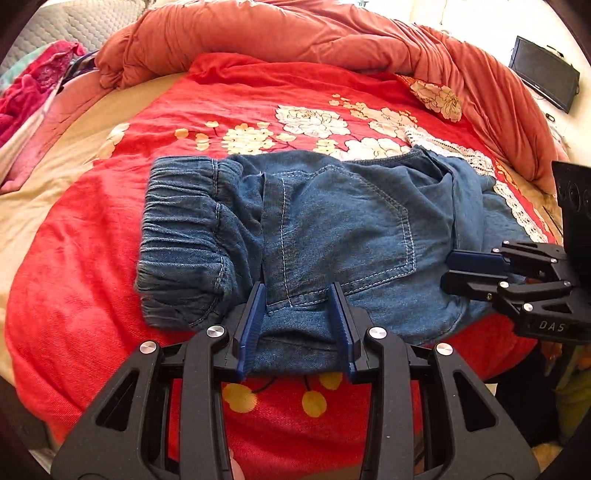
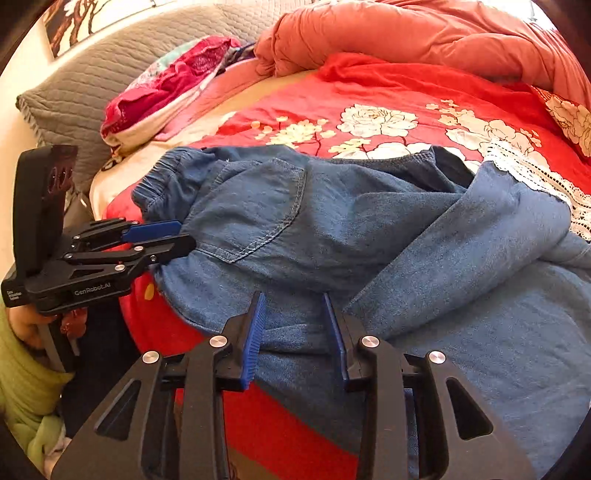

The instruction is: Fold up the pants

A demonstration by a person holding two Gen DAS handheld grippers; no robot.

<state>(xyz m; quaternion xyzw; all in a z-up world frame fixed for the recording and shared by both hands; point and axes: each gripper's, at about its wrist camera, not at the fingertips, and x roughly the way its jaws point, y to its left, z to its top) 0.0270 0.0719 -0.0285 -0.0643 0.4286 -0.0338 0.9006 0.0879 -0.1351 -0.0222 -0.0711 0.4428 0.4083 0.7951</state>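
Observation:
Blue denim pants (image 1: 332, 229) lie on a red flowered bedspread (image 1: 92, 229), elastic waistband (image 1: 181, 236) at the left, back pocket up. In the right wrist view the pants (image 2: 332, 221) spread wide, a leg folded over at the right. My left gripper (image 1: 297, 288) is open, its fingers straddling the near edge of the denim by the waist. It also shows in the right wrist view (image 2: 177, 236). My right gripper (image 2: 293, 299) is open over the near edge of the seat and leg. It shows in the left wrist view (image 1: 448, 269).
A bunched orange duvet (image 1: 295, 33) runs along the far side of the bed. Pink clothes (image 2: 166, 85) and a grey pillow (image 2: 92, 70) lie at the head. A white lace cloth (image 1: 480, 166) lies beyond the pants. A dark screen (image 1: 543, 74) stands at the far right.

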